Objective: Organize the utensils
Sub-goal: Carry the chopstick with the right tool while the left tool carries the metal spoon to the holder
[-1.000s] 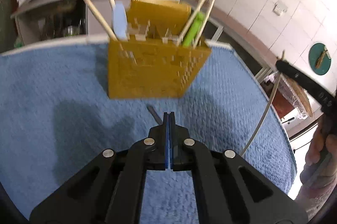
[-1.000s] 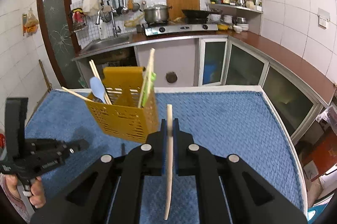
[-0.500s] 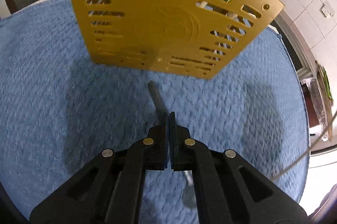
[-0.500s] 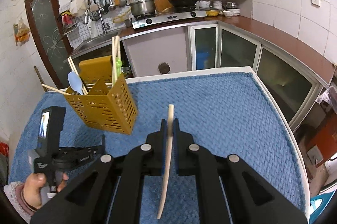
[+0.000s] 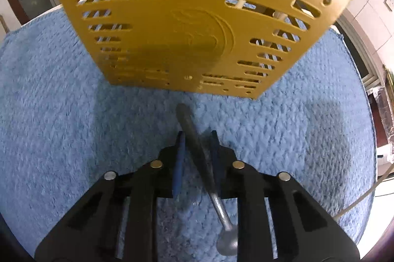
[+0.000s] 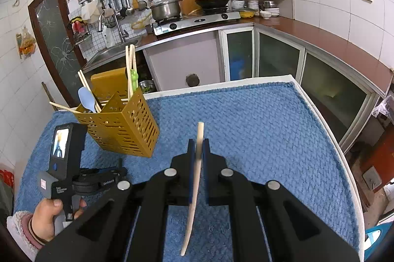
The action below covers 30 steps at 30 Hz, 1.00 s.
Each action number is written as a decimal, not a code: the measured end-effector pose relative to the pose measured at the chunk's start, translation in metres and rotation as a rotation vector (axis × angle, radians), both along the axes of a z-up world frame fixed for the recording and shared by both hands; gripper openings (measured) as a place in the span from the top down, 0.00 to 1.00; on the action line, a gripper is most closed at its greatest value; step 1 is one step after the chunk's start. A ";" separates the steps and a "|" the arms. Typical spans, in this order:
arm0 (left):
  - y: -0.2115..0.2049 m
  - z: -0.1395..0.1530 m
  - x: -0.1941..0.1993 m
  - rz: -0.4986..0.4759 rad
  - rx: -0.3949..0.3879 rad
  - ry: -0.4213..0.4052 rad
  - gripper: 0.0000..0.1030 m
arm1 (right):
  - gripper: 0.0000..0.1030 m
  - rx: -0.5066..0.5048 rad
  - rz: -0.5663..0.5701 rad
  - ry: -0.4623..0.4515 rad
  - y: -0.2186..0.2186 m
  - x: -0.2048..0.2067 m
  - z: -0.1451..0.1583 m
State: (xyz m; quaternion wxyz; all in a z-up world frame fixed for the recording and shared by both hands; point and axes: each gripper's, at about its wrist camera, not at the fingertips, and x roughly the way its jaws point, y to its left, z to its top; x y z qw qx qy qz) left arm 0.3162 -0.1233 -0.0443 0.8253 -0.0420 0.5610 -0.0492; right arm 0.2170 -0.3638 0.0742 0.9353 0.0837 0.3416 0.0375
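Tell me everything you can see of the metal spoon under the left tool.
The metal spoon lies flat on the blue towel, just in front of the yellow utensil holder. Its dark, rounded handle end points toward the holder without touching it; the shinier neck and small bowl lie nearest the camera. It looks like steel, slim and straight, angled slightly. The left tool is open, one finger on each side of the handle; whether either touches it is unclear.
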 end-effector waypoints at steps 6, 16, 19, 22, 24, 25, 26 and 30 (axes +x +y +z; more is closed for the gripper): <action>0.011 0.000 0.005 -0.016 -0.034 0.005 0.93 | 0.94 -0.008 -0.003 0.002 0.005 0.000 0.004; 0.046 0.058 -0.043 -0.089 -0.169 -0.183 0.93 | 0.95 -0.045 0.015 -0.059 0.029 -0.006 0.028; 0.058 0.085 -0.060 -0.100 -0.196 -0.272 0.93 | 0.95 -0.059 0.026 -0.076 0.039 -0.007 0.035; 0.073 0.110 -0.072 -0.100 -0.223 -0.366 0.93 | 0.95 -0.069 0.038 -0.089 0.049 -0.007 0.042; 0.079 0.123 -0.077 -0.101 -0.231 -0.420 0.93 | 0.95 -0.076 0.044 -0.100 0.056 -0.007 0.047; 0.079 0.127 -0.080 -0.104 -0.239 -0.440 0.93 | 0.95 -0.081 0.047 -0.108 0.060 -0.007 0.050; 0.085 0.134 -0.082 -0.108 -0.254 -0.473 0.93 | 0.95 -0.085 0.051 -0.115 0.064 -0.007 0.054; 0.093 0.153 -0.086 -0.112 -0.262 -0.568 0.93 | 0.95 -0.098 0.057 -0.143 0.075 -0.007 0.071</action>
